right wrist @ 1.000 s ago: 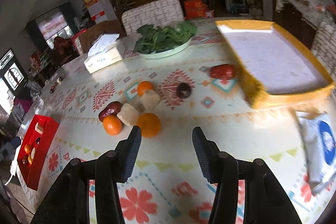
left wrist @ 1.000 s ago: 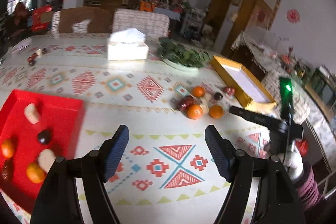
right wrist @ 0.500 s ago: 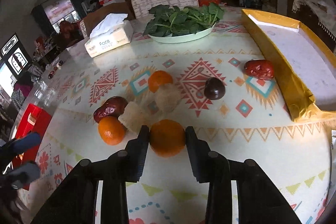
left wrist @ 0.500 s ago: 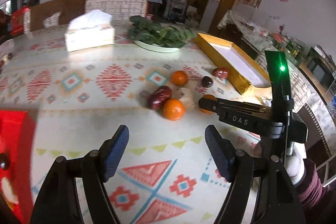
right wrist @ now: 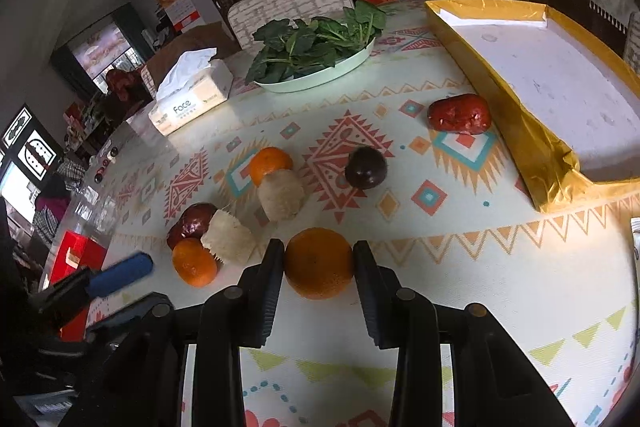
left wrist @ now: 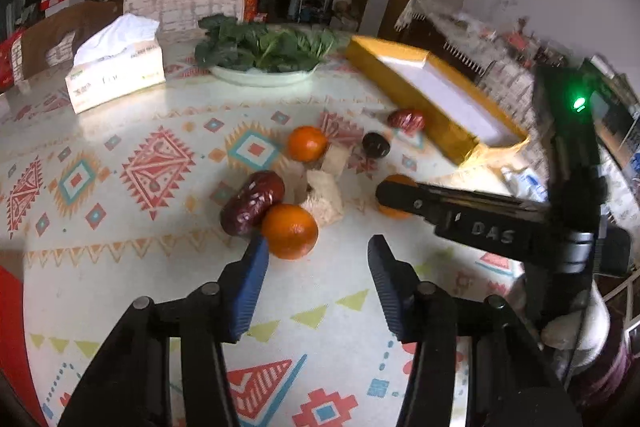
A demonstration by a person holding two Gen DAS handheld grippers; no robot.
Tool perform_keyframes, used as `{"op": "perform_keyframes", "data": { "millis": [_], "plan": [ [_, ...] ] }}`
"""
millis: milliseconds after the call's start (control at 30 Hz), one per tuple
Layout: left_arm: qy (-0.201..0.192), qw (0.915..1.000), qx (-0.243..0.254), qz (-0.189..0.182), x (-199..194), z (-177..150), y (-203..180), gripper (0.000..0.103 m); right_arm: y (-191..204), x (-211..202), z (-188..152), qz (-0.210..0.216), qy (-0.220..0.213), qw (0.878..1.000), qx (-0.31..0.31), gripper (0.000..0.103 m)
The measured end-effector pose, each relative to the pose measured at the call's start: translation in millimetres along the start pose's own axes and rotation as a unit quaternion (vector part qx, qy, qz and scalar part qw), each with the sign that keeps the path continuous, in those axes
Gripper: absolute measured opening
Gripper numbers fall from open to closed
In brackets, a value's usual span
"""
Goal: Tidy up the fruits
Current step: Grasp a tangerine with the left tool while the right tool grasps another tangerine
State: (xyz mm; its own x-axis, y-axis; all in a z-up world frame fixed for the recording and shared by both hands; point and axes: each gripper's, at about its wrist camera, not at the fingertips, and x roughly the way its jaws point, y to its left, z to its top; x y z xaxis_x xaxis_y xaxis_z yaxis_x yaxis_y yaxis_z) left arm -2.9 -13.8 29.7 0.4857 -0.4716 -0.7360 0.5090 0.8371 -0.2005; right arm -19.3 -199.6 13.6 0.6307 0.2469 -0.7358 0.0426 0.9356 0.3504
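Two oranges are being taken at once. One orange (right wrist: 319,263) on the table (right wrist: 460,267) is clamped by the right tool (right wrist: 319,269). The closing left tool (left wrist: 314,267) should be centred on the second orange (left wrist: 290,231), which is beyond its tips, before it is lifted.
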Motion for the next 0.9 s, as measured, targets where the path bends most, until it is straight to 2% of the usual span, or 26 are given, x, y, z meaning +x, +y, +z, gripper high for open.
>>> {"op": "perform_keyframes", "data": {
  "millis": [100, 300, 333, 400, 467, 733, 900],
  "plan": [
    [0.010, 0.9998, -0.012, 0.014, 13, 2, 3, 0.051, 1, 0, 0, 0.002, -0.001, 1.000, 0.001, 0.039],
    [0.008, 0.9994, -0.033, 0.010, 26, 8, 12, 0.051, 1, -1, 0, 0.003, 0.000, 1.000, 0.000, 0.039],
    [0.007, 0.9994, -0.033, 0.010, 26, 8, 12, 0.049, 1, -1, 0, 0.003, 0.001, 1.000, -0.001, 0.039],
    [0.004, 0.9995, -0.030, 0.012, 24, 6, 12, 0.033, 2, 0, 0, 0.003, 0.001, 1.000, -0.003, 0.039],
    [0.002, 0.9994, -0.033, 0.011, 21, 5, 13, 0.033, 3, 0, 0, 0.003, 0.001, 1.000, -0.004, 0.039],
    [-0.030, 0.9976, -0.061, 0.013, -22, -9, 26, 0.033, 6, 0, -2, 0.005, -0.004, 1.000, -0.011, 0.039],
    [-0.066, 0.9916, -0.108, 0.025, -78, -33, 58, 0.033, 9, -1, -4, 0.004, -0.011, 1.000, -0.018, 0.039]
  ]
}}
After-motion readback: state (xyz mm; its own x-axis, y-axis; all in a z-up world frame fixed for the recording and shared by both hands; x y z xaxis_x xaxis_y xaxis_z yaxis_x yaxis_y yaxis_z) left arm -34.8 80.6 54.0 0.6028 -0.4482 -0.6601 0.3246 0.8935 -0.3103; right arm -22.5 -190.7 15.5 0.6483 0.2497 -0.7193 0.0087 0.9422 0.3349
